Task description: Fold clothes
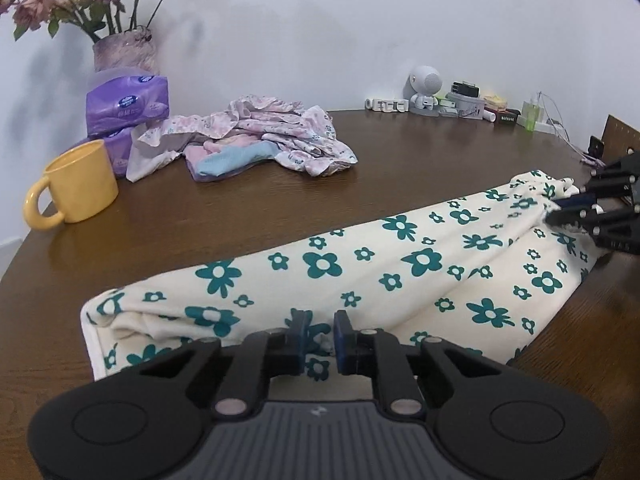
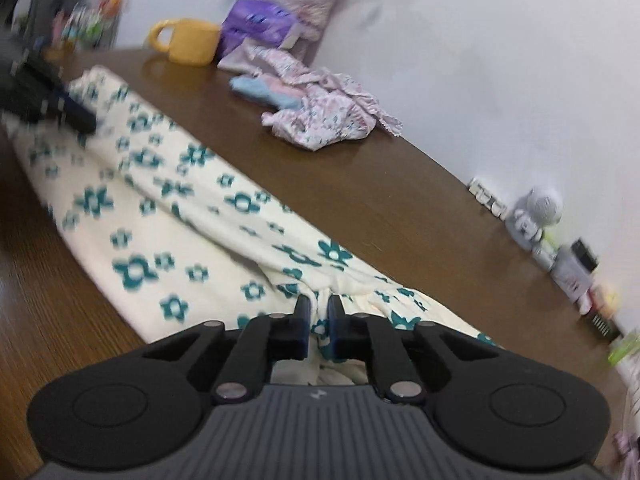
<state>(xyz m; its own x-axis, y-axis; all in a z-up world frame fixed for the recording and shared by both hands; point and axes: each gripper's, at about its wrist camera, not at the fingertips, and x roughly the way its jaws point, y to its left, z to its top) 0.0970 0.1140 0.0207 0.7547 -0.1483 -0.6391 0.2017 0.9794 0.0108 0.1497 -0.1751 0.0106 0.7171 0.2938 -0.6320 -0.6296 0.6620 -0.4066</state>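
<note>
A long folded cream garment with teal flowers (image 1: 400, 272) lies across the brown table (image 1: 280, 208). At its near end my left gripper (image 1: 321, 330) is shut on a bunch of the fabric. My right gripper (image 1: 558, 210) pinches the garment's far end at the right of the left wrist view. The right wrist view shows the same garment (image 2: 168, 216) from the other end. There my right gripper (image 2: 319, 314) is shut on gathered cloth, and the left gripper (image 2: 76, 116) shows blurred at the far left end.
A pile of pink floral clothes (image 1: 256, 136) lies behind the garment. A yellow mug (image 1: 76, 184), purple tissue packs (image 1: 128, 100) and a vase of flowers (image 1: 124, 52) stand at the back left. A small white figure (image 1: 424, 88) and small items line the wall at the right.
</note>
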